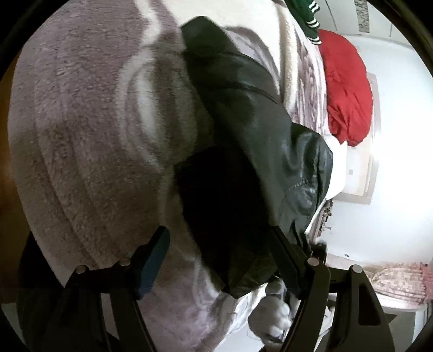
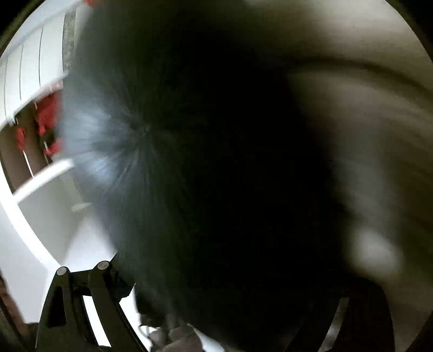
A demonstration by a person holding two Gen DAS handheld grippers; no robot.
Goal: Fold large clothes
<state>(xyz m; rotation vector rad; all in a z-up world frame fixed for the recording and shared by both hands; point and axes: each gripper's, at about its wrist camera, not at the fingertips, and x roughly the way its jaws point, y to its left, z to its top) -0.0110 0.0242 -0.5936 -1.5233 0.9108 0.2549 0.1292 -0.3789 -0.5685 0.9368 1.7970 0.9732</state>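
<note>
A black leather-look jacket (image 1: 243, 130) lies across a fluffy grey and white blanket (image 1: 89, 130). My left gripper (image 1: 219, 254) stands open over the jacket's near end; the left finger (image 1: 154, 260) is over the blanket, and the right finger (image 1: 286, 260) touches the jacket's edge. In the right wrist view the jacket (image 2: 216, 162) fills the middle, dark and motion-blurred, right in front of the camera. Only the left finger (image 2: 108, 287) of my right gripper shows; the jacket hides the rest.
A red garment (image 1: 346, 92) and a green one with white stripes (image 1: 305, 13) lie at the blanket's far right. White wall and cupboards (image 2: 32, 67) are at the left of the right wrist view.
</note>
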